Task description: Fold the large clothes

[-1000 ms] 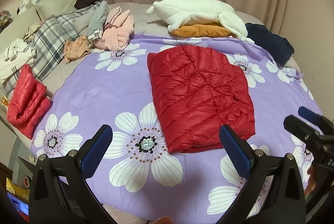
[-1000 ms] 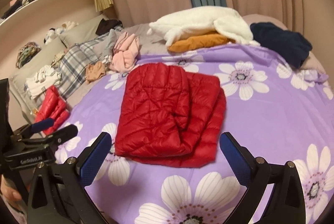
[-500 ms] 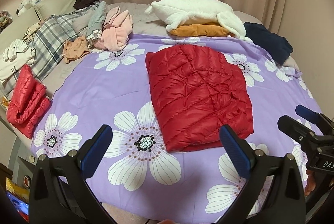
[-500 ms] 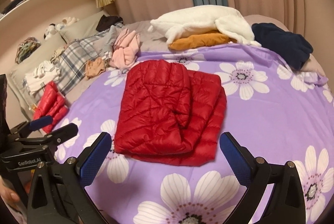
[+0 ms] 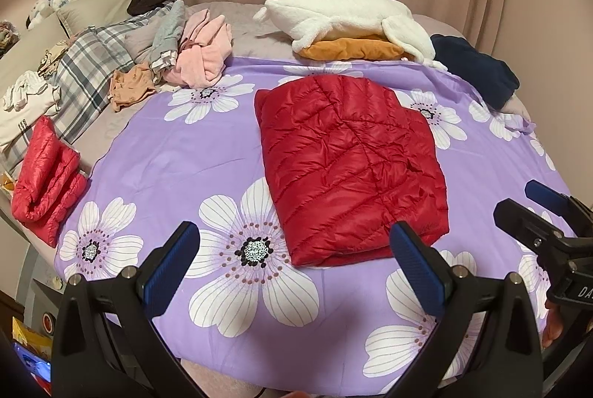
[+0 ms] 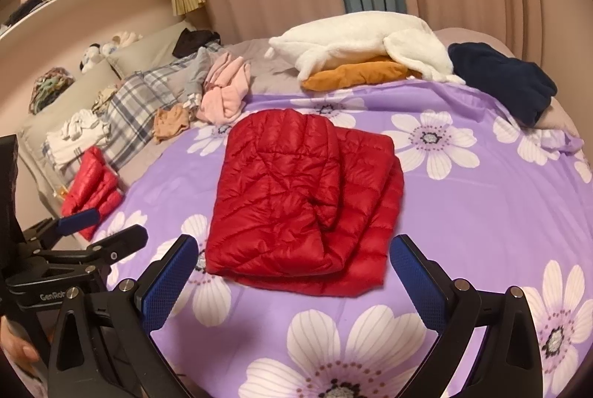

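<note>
Both hand-held grippers, left (image 5: 294, 266) and right (image 6: 294, 272), gape empty above folded red jacket (image 5: 348, 168).

A folded red puffer jacket (image 6: 304, 201) is lying in the middle of a purple flowered bedspread (image 6: 481, 212) on the bed. The right gripper (image 6: 296, 272) is hovering over the near edge with its blue-padded fingers (image 6: 166, 283) spread wide, holding nothing. The left gripper (image 6: 96, 231) is showing at the lower left, also parted. A white fleece (image 6: 363, 42) is resting on an orange garment (image 6: 355, 73) at the far side.
</note>
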Available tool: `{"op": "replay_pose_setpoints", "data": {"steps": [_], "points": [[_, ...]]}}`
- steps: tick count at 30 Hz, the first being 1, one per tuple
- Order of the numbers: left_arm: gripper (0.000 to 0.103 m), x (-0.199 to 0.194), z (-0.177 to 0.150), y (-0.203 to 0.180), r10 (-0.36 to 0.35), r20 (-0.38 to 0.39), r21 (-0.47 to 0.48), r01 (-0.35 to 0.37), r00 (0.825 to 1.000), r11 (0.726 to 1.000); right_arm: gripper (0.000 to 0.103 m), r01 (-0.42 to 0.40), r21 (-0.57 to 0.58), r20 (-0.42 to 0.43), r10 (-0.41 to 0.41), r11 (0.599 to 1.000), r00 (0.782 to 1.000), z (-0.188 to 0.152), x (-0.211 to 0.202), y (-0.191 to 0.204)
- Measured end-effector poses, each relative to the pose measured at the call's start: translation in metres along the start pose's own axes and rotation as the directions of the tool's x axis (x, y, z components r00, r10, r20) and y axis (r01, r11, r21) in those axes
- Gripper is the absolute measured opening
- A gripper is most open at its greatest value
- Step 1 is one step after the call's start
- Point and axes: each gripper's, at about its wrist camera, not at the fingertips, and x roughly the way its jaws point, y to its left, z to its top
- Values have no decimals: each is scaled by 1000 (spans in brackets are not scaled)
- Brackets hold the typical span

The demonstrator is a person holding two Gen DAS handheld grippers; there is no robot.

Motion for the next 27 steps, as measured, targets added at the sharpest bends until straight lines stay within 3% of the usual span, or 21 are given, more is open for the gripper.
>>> {"op": "replay_pose_setpoints", "data": {"steps": [27], "points": [[103,0,1,-1,-1,2,3,1,1000,1000,102,0,-3,2,0,1000,1000,3,-2,1]]}}
